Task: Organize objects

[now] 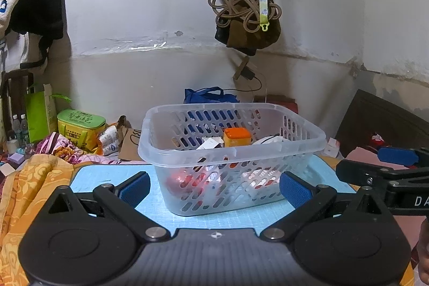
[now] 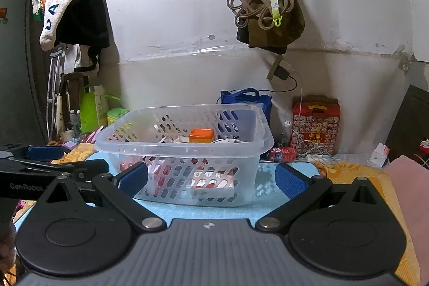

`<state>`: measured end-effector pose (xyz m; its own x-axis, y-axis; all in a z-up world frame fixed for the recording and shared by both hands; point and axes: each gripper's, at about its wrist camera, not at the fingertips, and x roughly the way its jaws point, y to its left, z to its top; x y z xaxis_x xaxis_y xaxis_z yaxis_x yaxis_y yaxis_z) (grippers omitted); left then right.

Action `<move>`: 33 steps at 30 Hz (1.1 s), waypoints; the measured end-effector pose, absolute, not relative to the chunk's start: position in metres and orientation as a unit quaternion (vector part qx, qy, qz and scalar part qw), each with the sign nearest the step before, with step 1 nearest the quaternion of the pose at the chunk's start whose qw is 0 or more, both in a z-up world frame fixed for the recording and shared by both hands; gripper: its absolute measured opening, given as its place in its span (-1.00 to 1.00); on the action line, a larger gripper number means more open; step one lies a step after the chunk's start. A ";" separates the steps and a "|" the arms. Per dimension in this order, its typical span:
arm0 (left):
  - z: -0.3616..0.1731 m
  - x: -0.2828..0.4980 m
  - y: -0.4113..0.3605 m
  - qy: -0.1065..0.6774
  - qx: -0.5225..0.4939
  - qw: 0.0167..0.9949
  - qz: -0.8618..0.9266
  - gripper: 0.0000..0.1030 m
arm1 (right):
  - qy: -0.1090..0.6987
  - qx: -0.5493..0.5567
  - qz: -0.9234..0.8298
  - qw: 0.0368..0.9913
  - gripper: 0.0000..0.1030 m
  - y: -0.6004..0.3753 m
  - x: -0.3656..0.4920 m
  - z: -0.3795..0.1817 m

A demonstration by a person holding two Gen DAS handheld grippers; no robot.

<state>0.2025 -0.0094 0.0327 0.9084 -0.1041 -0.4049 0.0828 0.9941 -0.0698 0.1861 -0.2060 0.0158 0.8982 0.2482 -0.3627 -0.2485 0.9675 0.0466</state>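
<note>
- Clear perforated plastic basket is sitting mid-mat on the light blue cutting mat, holding an orange-lidded box and red packets.
- Left gripper is hovering near it, jaws spread, empty.
- Right gripper is doing likewise.
- Risk: either one nudging the light basket could be sliding it off the mat.
</note>
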 end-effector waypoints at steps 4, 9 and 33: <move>0.034 0.203 -0.004 0.207 -0.032 0.977 -0.045 1.00 | 0.187 0.005 0.124 0.975 1.00 -0.211 0.188 0.016; 0.034 0.202 0.000 0.206 -0.036 0.977 -0.045 1.00 | 0.188 0.003 0.116 0.975 1.00 -0.215 0.190 0.014; 0.031 0.201 -0.002 0.212 -0.033 0.975 -0.052 1.00 | 0.192 0.005 0.116 0.975 1.00 -0.220 0.193 0.011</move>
